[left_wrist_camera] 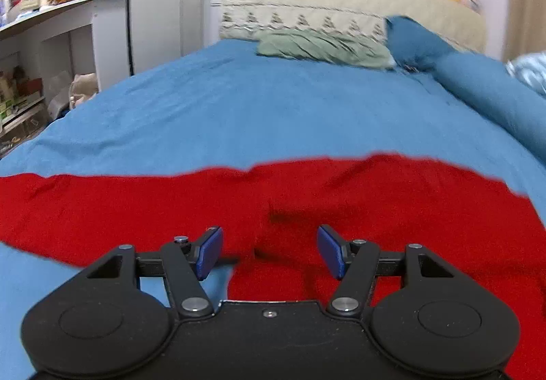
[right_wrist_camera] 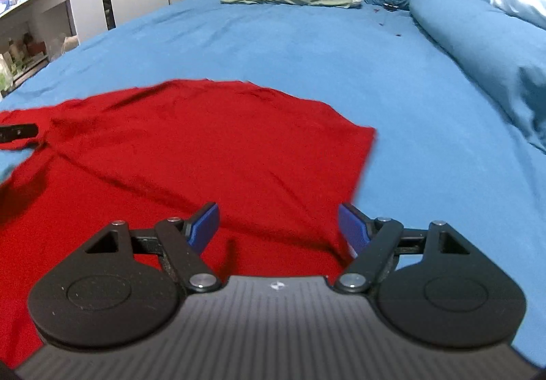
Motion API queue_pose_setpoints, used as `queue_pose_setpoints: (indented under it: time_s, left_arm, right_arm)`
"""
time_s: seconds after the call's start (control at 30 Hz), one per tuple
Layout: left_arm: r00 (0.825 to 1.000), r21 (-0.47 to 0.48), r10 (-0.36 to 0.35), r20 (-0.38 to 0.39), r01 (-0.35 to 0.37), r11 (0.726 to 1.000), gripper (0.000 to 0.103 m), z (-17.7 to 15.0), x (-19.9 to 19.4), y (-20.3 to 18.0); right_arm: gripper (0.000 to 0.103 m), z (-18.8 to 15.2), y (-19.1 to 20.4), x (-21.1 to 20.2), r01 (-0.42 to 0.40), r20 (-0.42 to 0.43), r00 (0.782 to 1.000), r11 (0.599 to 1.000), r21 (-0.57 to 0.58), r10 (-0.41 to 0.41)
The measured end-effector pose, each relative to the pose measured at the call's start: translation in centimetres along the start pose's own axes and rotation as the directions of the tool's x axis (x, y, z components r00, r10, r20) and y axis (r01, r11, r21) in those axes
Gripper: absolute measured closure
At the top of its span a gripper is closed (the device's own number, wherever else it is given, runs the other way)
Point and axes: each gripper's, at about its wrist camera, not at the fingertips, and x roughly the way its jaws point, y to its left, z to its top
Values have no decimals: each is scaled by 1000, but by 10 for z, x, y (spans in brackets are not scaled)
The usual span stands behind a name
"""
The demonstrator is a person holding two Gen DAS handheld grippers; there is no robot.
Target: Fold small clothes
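I have both grippers over the bed [left_wrist_camera: 273,107], pointing down at a slant toward the red shirt [left_wrist_camera: 307,202] that lies spread flat on the blue sheet.

My left gripper [left_wrist_camera: 269,252] has its jaws apart, with nothing pinched between the blue pads [left_wrist_camera: 210,252]. The red cloth lies under and ahead of the gap; its edge runs down just inside the left pad, so blue sheet shows below that finger while the right finger sits wholly over red.

My right gripper [right_wrist_camera: 278,229] stands wide open too, pads [right_wrist_camera: 204,226] clear of the cloth. The shirt [right_wrist_camera: 204,148] fills the space between the fingers and stretches away to the left; its right-hand edge slants down to meet the right finger, beyond which is bare sheet. At the far left of this view a dark piece of the other gripper [right_wrist_camera: 18,132] pokes in over the shirt's far corner.

Near the headboard [left_wrist_camera: 341,4] lie a green pillow [left_wrist_camera: 324,48] and a blue pillow [left_wrist_camera: 416,42]; a rolled blue duvet [right_wrist_camera: 477,48] runs along the right side.
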Motion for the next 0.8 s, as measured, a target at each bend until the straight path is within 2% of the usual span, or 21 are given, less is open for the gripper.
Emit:
queue_pose_setpoints:
  time_s: [0.07, 0.1, 0.2, 0.3, 0.37, 0.43, 0.47, 0.53, 0.57, 0.67, 0.7, 0.73, 0.8]
  left_arm:
    - [1000, -47, -17, -11, 17, 999, 39, 14, 19, 4]
    - [999, -65, -30, -25, 28, 998, 43, 21, 31, 6]
    - [993, -51, -60, -100, 55, 997, 51, 34, 67, 1]
    - [976, -39, -96, -198, 90, 995, 71, 29, 90, -6]
    - [985, 16, -64, -157, 67, 998, 91, 24, 80, -13]
    - [996, 64, -49, -81, 54, 997, 93, 20, 65, -20]
    - [999, 98, -38, -12, 39, 994, 93, 17, 53, -24]
    - [991, 162, -11, 132, -10, 987, 91, 11, 33, -31]
    - [985, 181, 12, 172, -44, 982, 87, 7, 28, -33]
    - [972, 188, 99, 215, -140, 972, 67, -2, 23, -34]
    - [970, 185, 96, 223, -139, 973, 46, -4, 22, -34]
    - [970, 185, 70, 232, -114, 976, 35, -6, 17, -34]
    - [972, 206, -20, 236, -30, 978, 35, -11, 8, -38]
  right_arm:
    - [11, 7, 7, 12, -22, -9, 1000, 999, 43, 22]
    - [11, 9, 10, 16, -37, -8, 999, 998, 56, 37]
    - [11, 12, 19, 23, -46, -2, 999, 997, 54, 46]
    - [11, 13, 26, 27, -37, -9, 999, 999, 35, 37]
    - [11, 12, 26, 31, -36, -16, 999, 999, 40, 37]
    - [11, 11, 24, 31, -35, -16, 999, 998, 47, 36]
    - [11, 10, 23, 32, -34, -14, 999, 998, 49, 34]
    - [11, 8, 21, 31, -29, -7, 1000, 998, 53, 29]
    - [11, 7, 21, 32, -27, -7, 1000, 998, 56, 27]
    - [11, 5, 20, 36, -22, -14, 1000, 998, 64, 23]
    - [11, 4, 20, 38, -21, -16, 1000, 998, 64, 22]
    - [11, 3, 20, 39, -23, -16, 1000, 998, 63, 24]
    - [11, 2, 20, 40, -26, -14, 1000, 998, 57, 26]
